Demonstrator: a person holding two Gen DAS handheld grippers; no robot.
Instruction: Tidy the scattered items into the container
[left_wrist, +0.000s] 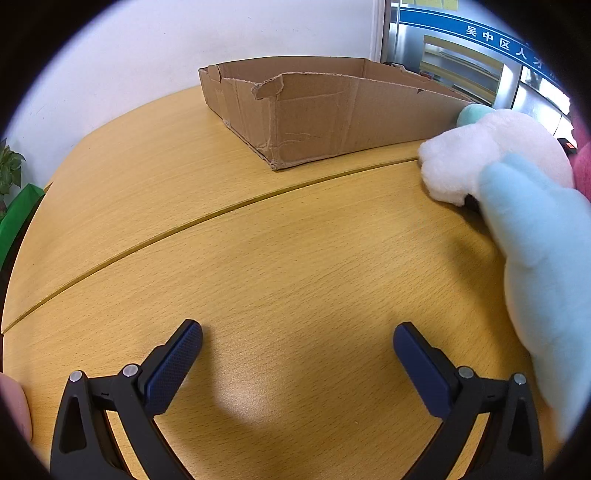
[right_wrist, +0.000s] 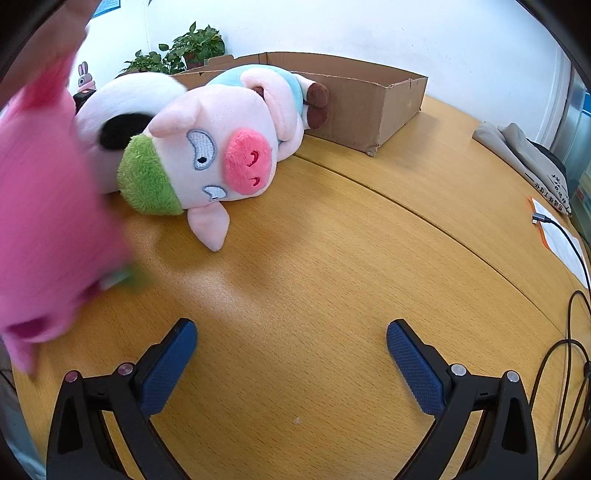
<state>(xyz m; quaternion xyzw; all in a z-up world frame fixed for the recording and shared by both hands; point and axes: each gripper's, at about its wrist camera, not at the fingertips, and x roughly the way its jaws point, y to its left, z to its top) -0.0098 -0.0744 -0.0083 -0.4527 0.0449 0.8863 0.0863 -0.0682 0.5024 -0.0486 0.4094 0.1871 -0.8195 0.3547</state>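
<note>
A wooden table fills both wrist views, with a shallow, torn cardboard box standing on its far side against a white wall. The box serves as the landmark here.

In the left wrist view, the left gripper hovers over bare tabletop on the near side of the box, well apart from it. Its blue-padded fingers are spread wide with nothing between them. To the right of the box, just beside its near right end, lies a white and pale blue plush, partly cut off by the picture's edge. A seam in the tabletop runs between the gripper and the box.

In the right wrist view, the right gripper also hovers above empty wood in front of the box, its jaws wide apart and holding nothing. A pink pig plush with a green cap lies on its side, its feet touching the box's front wall. Behind the pig, also near the box, is a white plush with a black patch. A blurred bright pink plush fills the left edge, nearest the camera. No toy can be seen inside the box from these angles. Potted plants stand behind the box, and a folded grey bag and a cable lie to its right.
</note>
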